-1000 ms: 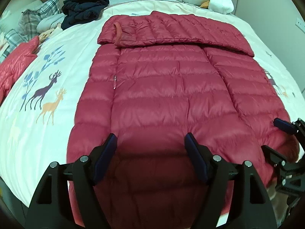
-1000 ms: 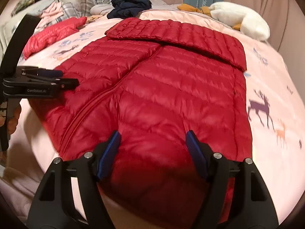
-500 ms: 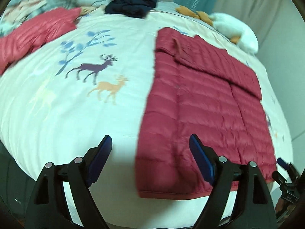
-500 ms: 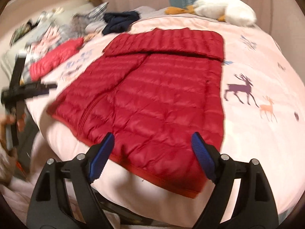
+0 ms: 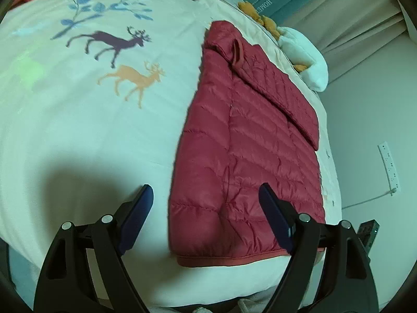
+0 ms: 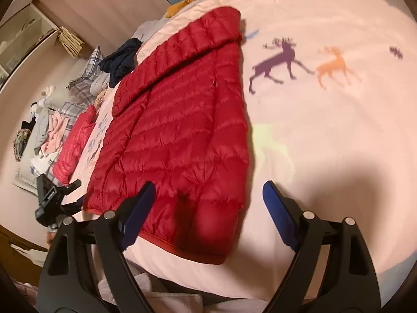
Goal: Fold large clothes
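Left wrist: red jacket (image 5: 250, 156) flat on bed (image 5: 78, 130)

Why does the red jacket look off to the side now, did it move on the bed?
No. The red jacket keeps its spot beside the deer print; the left gripper swung toward the bare sheet.

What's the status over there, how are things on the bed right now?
Left hand-held gripper open, empty; right hand-held gripper open, empty. Red puffer jacket flat on bedspread, top folded down. Nothing in the way.
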